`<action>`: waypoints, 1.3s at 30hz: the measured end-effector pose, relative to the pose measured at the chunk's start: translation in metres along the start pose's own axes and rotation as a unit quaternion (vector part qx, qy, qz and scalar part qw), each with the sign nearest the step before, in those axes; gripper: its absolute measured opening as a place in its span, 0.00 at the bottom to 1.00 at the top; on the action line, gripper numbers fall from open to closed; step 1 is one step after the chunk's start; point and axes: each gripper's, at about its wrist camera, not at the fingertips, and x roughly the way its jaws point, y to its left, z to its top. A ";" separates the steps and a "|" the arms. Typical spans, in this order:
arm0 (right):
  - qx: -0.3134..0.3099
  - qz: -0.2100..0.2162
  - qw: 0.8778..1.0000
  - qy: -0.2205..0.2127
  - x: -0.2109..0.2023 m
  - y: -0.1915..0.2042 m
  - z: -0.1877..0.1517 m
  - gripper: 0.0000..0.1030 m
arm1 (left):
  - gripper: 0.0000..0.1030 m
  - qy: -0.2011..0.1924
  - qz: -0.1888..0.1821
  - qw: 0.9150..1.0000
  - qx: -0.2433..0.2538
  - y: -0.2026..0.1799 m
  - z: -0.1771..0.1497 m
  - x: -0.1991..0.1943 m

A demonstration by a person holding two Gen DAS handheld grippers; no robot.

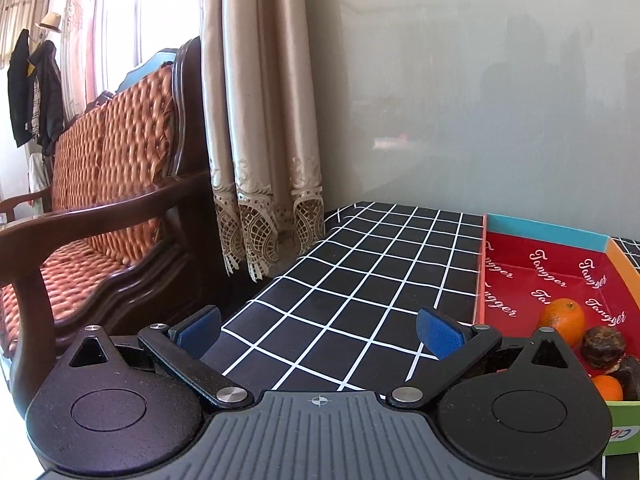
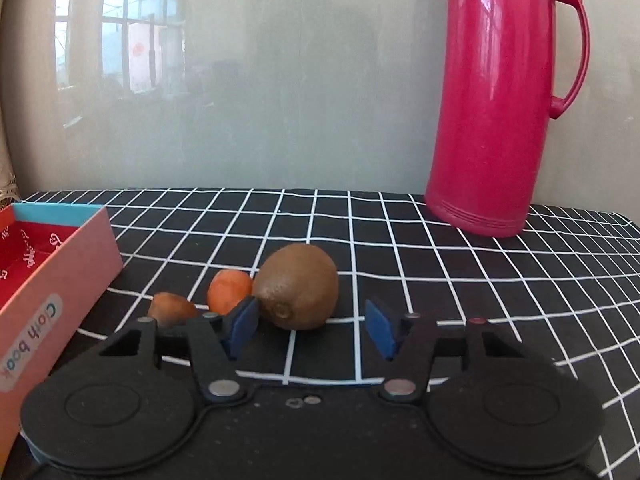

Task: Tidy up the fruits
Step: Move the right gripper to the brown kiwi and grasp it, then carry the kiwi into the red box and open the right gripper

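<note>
Lying ahead of right hand-held gripper [image 2: 314,326]: kiwi [image 2: 298,286]

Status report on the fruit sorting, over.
Left tongs open, empty. Right tongs open around brown fuzzy kiwi, not gripping. Red-lined cardboard box holds oranges. Nothing blocking.

My left camera rides low over the checked cloth [image 1: 360,280], facing the grey wall and the sofa [image 1: 100,184]. My right camera sits close behind the kiwi [image 2: 298,286]. Both catch the box [image 1: 560,276].
</note>
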 end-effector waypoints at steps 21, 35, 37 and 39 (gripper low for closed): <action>0.025 0.023 0.999 0.026 0.030 -0.005 0.020 0.60 | 1.00 0.007 0.000 1.000 0.014 -0.004 0.000 0.008; 0.008 0.025 1.000 0.013 -0.012 -0.002 0.026 0.60 | 1.00 0.002 0.001 1.000 0.004 0.000 0.005 -0.005; 0.004 0.031 0.999 0.006 -0.024 0.001 0.029 0.60 | 1.00 -0.001 0.003 1.000 0.002 0.001 0.006 -0.009; -0.002 0.040 0.999 0.001 -0.034 0.007 0.030 0.60 | 1.00 -0.002 0.003 1.000 0.001 0.004 0.008 -0.011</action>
